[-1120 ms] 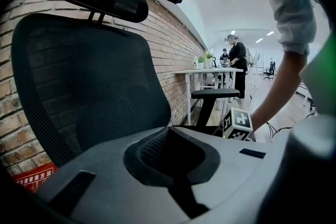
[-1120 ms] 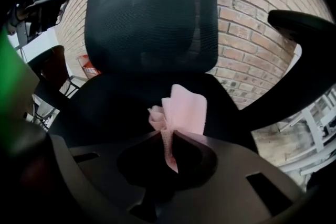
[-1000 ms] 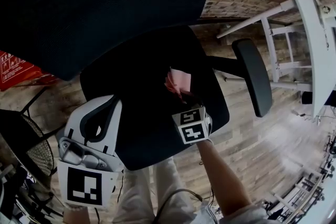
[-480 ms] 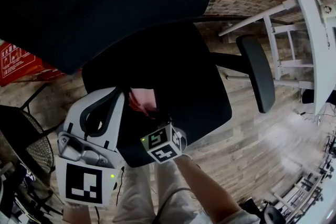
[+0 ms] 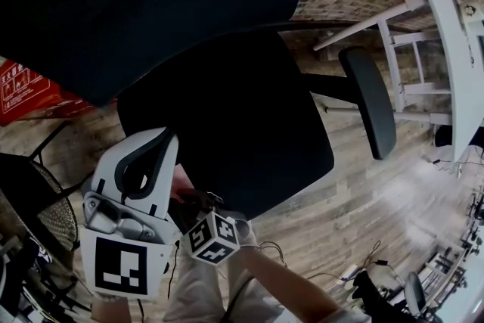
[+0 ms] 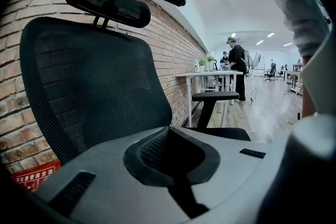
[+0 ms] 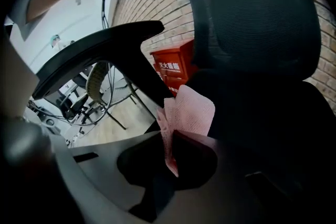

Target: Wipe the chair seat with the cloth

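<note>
A person standing over a black mesh office chair holds the right gripper clenched on a folded pink textured cloth, which stands up out of the closed jaws. From the head view only a sliver of that cloth shows, at the near left edge of the broad black chair seat, just beside the white left gripper. Whether the cloth touches the seat cannot be told. The left gripper view shows its own jaws pressed together with nothing between them, and alone takes in the chair's black padded headrest above the curved mesh backrest, with a person in dark clothes standing far down the room. The right gripper view alone shows the black left armrest arching over a red box with white print. The opposite armrest, a white desk and the wood-plank floor appear in the head view.
</note>
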Tool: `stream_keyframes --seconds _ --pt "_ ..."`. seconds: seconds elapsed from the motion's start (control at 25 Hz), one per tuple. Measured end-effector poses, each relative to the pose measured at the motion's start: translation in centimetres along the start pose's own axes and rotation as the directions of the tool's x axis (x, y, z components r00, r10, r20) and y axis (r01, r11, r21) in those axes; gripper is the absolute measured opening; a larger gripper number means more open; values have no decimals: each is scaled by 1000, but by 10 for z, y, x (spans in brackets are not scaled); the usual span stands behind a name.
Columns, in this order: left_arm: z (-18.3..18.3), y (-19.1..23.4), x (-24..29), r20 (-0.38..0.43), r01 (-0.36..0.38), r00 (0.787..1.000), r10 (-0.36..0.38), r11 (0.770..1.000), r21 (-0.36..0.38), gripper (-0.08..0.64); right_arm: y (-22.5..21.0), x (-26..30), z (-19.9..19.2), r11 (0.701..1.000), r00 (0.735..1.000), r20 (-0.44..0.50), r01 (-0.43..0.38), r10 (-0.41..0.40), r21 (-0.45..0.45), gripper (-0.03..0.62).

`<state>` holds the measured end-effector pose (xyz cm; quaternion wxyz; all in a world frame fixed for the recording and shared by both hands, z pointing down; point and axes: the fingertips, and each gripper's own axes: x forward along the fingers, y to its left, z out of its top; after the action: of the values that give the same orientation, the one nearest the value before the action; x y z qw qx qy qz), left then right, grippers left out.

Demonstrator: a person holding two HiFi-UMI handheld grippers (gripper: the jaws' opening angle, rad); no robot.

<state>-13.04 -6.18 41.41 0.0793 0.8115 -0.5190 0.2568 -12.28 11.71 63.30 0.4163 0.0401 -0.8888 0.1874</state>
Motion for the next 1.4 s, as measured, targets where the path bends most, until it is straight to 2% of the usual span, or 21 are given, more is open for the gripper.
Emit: stream_keyframes --seconds 0.2,0.36,0.48,0.68,0.92,1.16,1.4 --pt "0 -3 0 2 3 1000 -3 1000 5 18 -12 -8 -15 999 999 -9 39 -38 30 57" --pt "-1 -9 1 1 10 1000 -10 1000 -5 18 -49 -20 -24 988 991 -11 133 -133 78 57" --pt "2 -15 2 1 24 1000 -24 1000 9 18 -84 -34 -31 964 974 -8 225 -226 140 57" --pt "6 -23 7 1 43 999 -43 999 21 18 -138 -63 -51 902 930 -33 363 -366 234 57" --pt "13 -37 15 3 79 997 -79 996 41 18 -164 -105 -96 809 876 -96 475 -473 345 57" --pt "16 -49 23 4 113 994 -113 991 67 18 -164 -145 -152 712 828 -170 550 -535 437 57" --pt "20 -57 27 11 129 991 -130 989 76 18 -148 -179 -208 643 793 -265 603 -548 473 57"
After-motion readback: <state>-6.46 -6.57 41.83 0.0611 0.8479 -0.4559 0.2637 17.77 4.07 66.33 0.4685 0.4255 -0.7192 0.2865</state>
